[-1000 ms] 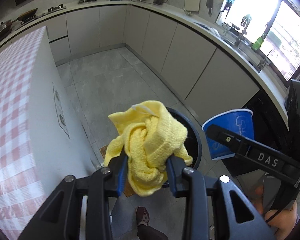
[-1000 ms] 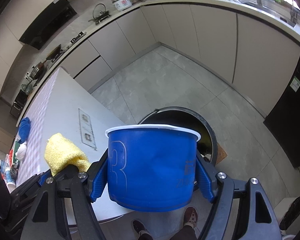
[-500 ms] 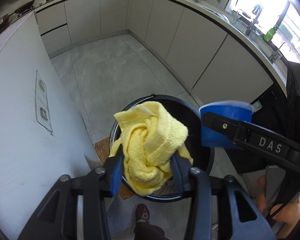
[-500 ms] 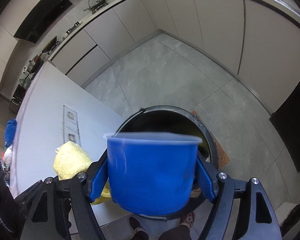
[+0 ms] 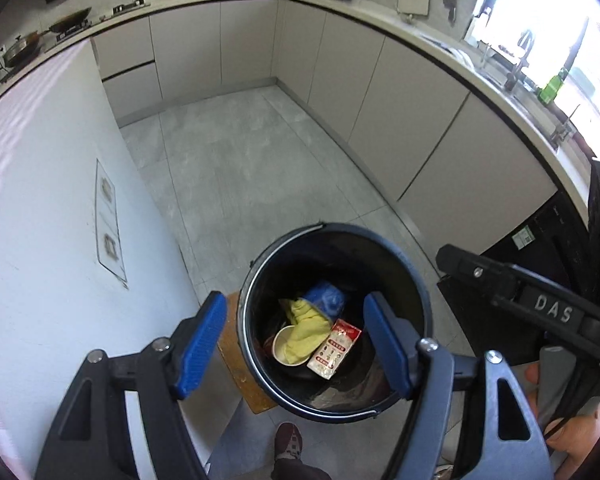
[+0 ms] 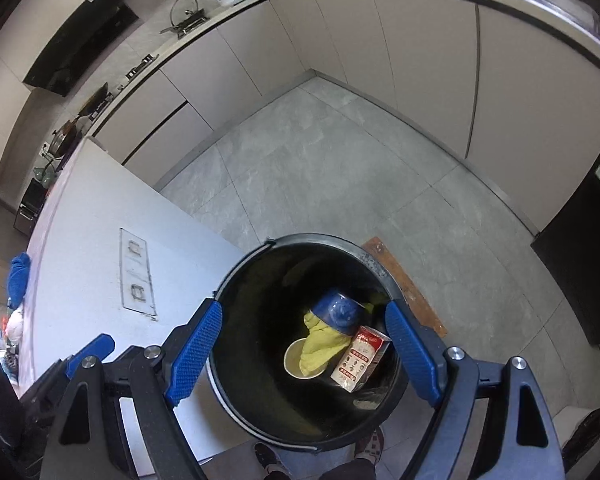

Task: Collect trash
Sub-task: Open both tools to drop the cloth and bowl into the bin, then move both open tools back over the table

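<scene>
A black round trash bin (image 5: 416, 276) (image 6: 236, 280) stands on the floor below both grippers. Inside lie a yellow cloth (image 5: 306, 322) (image 6: 322, 344), an upturned blue paper cup (image 5: 326, 298) (image 6: 338, 312), a red and white carton (image 5: 334, 348) (image 6: 360, 358) and a pale bowl (image 5: 280, 346) (image 6: 294, 358). My left gripper (image 5: 294, 342) is open and empty above the bin. My right gripper (image 6: 304, 352) is open and empty above it too; its finger shows at the right of the left wrist view (image 5: 500, 284).
A white kitchen island (image 5: 48, 240) (image 6: 96, 248) stands just left of the bin. A wooden board (image 6: 404, 280) lies under the bin. Grey cabinets (image 5: 380, 92) curve round the back and right. A black appliance (image 6: 580, 280) is at the right. A shoe (image 5: 288, 446) is below.
Both grippers opened over the bin. The yellow cloth fell from the left one and the blue cup from the right one; both now lie in the bin.
</scene>
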Available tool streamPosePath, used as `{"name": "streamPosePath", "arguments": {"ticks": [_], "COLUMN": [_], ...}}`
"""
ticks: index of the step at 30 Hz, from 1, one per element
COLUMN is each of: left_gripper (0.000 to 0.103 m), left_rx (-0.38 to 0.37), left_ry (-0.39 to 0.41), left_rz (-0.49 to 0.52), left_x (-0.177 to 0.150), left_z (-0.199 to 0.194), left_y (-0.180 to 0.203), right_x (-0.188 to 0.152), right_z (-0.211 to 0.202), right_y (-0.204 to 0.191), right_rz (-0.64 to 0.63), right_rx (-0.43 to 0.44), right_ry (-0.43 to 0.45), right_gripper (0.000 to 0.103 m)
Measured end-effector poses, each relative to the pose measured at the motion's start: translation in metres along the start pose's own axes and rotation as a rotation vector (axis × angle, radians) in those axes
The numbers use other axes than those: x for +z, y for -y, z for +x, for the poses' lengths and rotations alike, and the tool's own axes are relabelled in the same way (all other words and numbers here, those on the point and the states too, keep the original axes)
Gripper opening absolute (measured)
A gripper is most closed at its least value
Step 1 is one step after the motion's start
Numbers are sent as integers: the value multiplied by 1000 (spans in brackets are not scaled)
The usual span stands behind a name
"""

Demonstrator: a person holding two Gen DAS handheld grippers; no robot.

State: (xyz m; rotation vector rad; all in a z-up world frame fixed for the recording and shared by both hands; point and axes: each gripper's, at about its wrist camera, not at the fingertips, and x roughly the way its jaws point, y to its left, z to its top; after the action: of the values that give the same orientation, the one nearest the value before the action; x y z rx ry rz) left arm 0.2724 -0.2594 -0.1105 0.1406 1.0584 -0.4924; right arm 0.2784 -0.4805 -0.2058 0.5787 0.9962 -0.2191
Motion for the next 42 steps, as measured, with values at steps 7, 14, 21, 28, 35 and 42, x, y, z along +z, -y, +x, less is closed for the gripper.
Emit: {"name": "streamPosePath", "arguments": {"ticks": [7, 14, 21, 28, 35, 42], "left_gripper": [72, 72, 72, 72, 73, 73], "left_rx": [9, 18, 29, 46, 85, 142], "left_ry": [33, 59, 104, 135, 170, 194], "left_rz": [0, -28, -34, -49, -88, -154], "left_x": [4, 6, 5, -3, -17, -33], "left_z": [-31, -61, -91, -114, -140, -168], "left_y": [-4, -17, -30, -58, -105, -174], "right_x": [0, -9, -20, -31, -45, -66], "right_z": [-27, -49, -71, -87, -92, -87], "right_y": [-17, -39, -67, -108, -162, -239], "right_rz": [-20, -38, -72, -110, -165, -237], "right_rx": [-3, -10, 6, 33, 64, 108], "right_ry": [12, -4, 12, 34, 57, 52], "right_gripper": [86, 86, 86, 86, 86, 86]}}
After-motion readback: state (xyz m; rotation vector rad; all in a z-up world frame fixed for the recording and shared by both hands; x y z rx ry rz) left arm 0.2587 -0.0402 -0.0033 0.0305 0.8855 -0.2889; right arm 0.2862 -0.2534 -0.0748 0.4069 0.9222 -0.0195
